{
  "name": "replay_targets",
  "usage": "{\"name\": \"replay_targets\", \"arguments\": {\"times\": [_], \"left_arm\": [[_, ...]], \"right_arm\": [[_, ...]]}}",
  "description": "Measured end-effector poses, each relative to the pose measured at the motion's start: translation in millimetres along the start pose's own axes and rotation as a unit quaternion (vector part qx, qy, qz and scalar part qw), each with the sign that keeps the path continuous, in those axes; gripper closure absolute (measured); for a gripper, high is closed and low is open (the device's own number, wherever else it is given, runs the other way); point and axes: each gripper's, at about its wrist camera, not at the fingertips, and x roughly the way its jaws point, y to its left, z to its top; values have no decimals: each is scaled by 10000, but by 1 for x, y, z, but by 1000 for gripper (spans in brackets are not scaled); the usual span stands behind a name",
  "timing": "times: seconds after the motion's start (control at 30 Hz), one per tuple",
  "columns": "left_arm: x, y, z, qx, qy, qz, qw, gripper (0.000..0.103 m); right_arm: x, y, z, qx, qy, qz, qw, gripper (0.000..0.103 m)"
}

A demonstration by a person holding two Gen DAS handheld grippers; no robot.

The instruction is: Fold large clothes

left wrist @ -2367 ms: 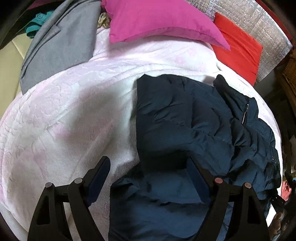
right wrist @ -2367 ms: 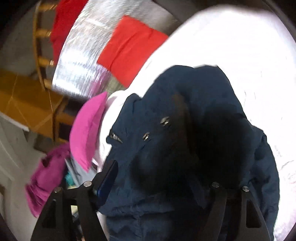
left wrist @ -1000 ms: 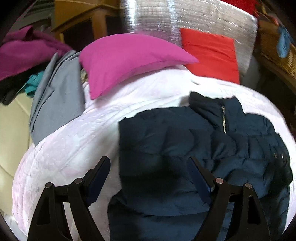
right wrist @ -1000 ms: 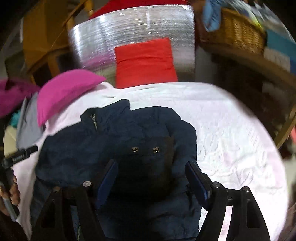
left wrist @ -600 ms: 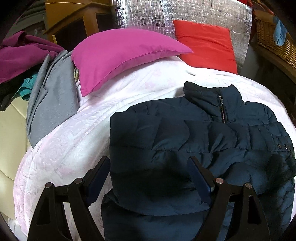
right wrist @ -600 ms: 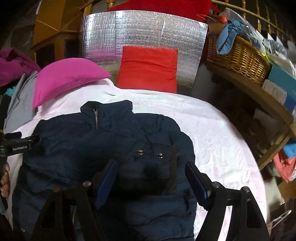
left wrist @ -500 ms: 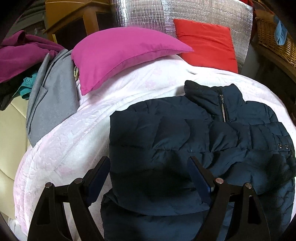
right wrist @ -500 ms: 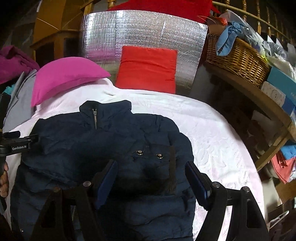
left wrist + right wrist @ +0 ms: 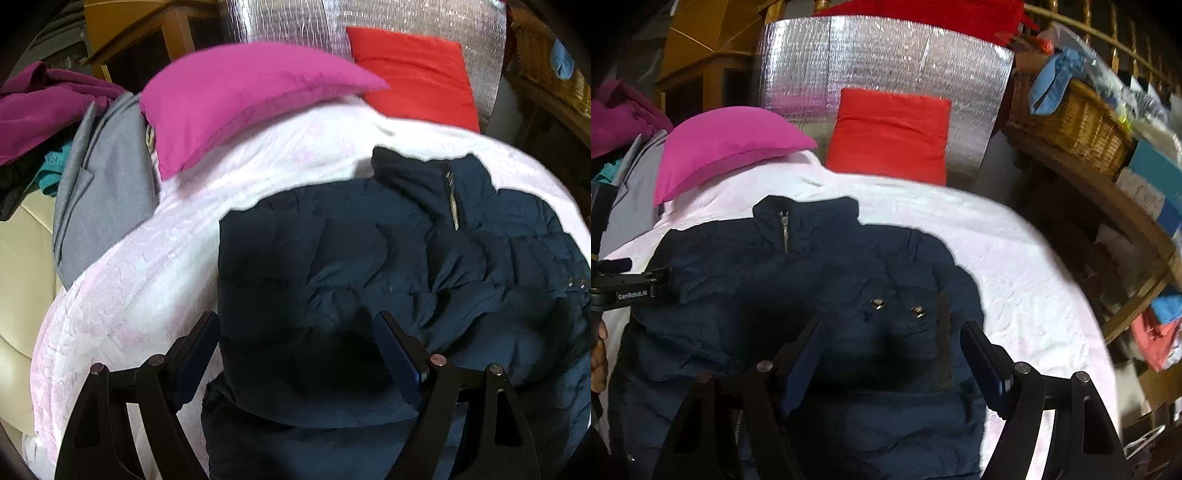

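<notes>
- I see the navy puffer jacket (image 9: 798, 295) lying front-up on the bed, its quilted panels puffy and wrinkled, the stand-up collar toward the pillows with a short metal zip (image 9: 784, 230) at the neck.
- One sleeve is folded across the chest; its cuff shows two metal snaps (image 9: 895, 308) and a dark strip along the edge.
- My left tongs (image 9: 295, 354) hang over the jacket's left side with the jaws spread wide and nothing gripped; the blue pads are clear of the fabric.
- My right tongs (image 9: 890, 354) hover above the folded sleeve, jaws wide apart and holding nothing.
- From the right wrist view I can see the left tool's black body at the far left edge with a hand (image 9: 598, 354) on it.
- Under the jacket is a pale pink-white bedspread (image 9: 1015, 280) with an embossed, crinkled texture.
- At the head of the bed lie a smooth magenta pillow (image 9: 240, 99) and a red cushion (image 9: 892, 133), backed by a silver quilted foil sheet (image 9: 879, 59).
- A grey coat (image 9: 99, 199) drapes over the bed's left side, with purple cloth (image 9: 40, 103) beyond it.
- On the right, a woven wicker basket (image 9: 1075, 125) sits on a wooden shelf.
</notes>
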Motion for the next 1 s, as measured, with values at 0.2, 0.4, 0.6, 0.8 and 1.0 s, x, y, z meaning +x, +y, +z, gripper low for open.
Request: {"name": "replay_targets", "arguments": {"times": [0.2,0.4,0.6,0.8,1.0], "left_arm": [[14,1,-4,28,267,33,9996,18],[12,1,-4,22,251,53,9997,18],[10,-1,-5,37,233,65,9997,18],[11,-1,-4,40,233,62,9997,18],[11,0,-5,54,224,71,9997,18]], "right_arm": [[29,7,-9,98,444,29,9990,47],[21,21,-9,-226,157,-259,9993,47],[15,23,-5,-325,-5,-339,9989,47],[13,24,-4,-336,-66,-372,9987,47],[11,26,-5,-317,-87,-405,9986,47]]}}
